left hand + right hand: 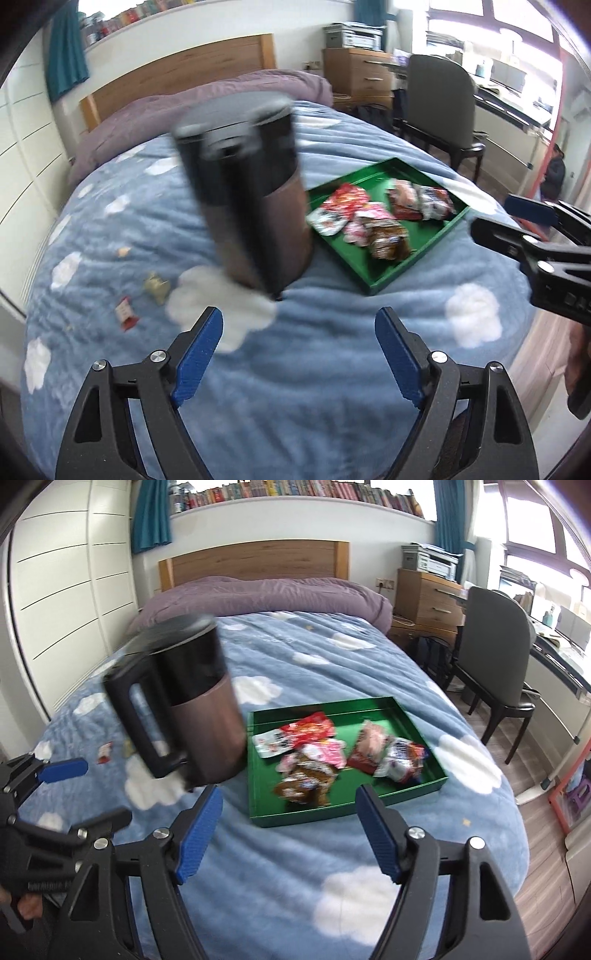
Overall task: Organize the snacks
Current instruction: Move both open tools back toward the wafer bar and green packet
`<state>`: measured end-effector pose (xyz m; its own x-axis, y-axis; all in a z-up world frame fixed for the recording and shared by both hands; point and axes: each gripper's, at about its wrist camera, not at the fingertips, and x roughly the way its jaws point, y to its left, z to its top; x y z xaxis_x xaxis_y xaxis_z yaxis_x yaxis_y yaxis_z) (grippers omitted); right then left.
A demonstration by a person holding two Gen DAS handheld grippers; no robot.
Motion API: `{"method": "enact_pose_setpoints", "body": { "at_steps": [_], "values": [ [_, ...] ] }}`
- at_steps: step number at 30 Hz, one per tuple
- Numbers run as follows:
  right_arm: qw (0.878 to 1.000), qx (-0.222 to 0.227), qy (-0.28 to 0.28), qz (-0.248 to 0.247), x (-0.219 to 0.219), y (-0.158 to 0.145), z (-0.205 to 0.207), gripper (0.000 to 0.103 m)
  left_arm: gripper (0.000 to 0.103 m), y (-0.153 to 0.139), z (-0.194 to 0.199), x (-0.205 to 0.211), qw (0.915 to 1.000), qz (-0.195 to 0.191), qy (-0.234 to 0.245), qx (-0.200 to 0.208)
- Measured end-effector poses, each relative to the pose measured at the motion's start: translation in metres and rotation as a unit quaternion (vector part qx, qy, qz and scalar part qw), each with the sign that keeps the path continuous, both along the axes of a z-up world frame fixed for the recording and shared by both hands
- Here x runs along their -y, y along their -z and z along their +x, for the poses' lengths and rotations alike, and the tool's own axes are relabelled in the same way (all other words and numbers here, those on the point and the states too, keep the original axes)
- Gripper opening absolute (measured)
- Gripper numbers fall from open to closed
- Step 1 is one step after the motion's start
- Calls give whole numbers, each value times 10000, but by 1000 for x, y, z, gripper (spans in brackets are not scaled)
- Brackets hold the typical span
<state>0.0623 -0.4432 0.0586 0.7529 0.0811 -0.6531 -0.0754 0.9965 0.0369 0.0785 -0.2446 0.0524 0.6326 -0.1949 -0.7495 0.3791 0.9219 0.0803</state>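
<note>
A green tray (424,788) lies on the blue cloud-print bed and holds several snack packets (314,753); it also shows in the left wrist view (439,240). A brown and black kettle-like jug (192,709) stands tilted and blurred left of the tray, also in the left wrist view (251,199). Small loose snacks (125,314) lie on the blanket left of the jug. My left gripper (299,354) is open and empty over the blanket, short of the jug. My right gripper (288,834) is open and empty, in front of the tray's near edge.
The bed (332,867) has a purple duvet (266,594) and wooden headboard at the far end. A dark chair (495,664), a wooden drawer unit (424,598) and a desk stand to the right. White wardrobe doors (66,602) line the left.
</note>
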Motion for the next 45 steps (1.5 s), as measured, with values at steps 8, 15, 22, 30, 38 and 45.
{"method": "enact_pose_setpoints", "body": {
  "at_steps": [8,15,22,30,38,45],
  "values": [
    [9979,7,-650,19,-71,-4,-16,101,80,4,3,-88,9973,-41,-729,64],
    [9934,-33,-1141,72,-134,4,-14,101,80,14,10,-168,9896,-69,-1436,50],
    [9895,-179,-1423,165,-183,19,-2,101,80,24,15,-228,9801,-78,-1985,40],
    [9847,-246,-1721,90,-224,28,13,101,80,39,22,-264,9734,-169,-2284,-79],
    [9818,-329,-1870,1,-246,36,33,101,80,53,34,-272,9713,-270,-2353,-227],
    [9815,-425,-1866,-53,-255,48,53,101,80,67,50,-271,9702,-366,-2368,-346]
  ]
}}
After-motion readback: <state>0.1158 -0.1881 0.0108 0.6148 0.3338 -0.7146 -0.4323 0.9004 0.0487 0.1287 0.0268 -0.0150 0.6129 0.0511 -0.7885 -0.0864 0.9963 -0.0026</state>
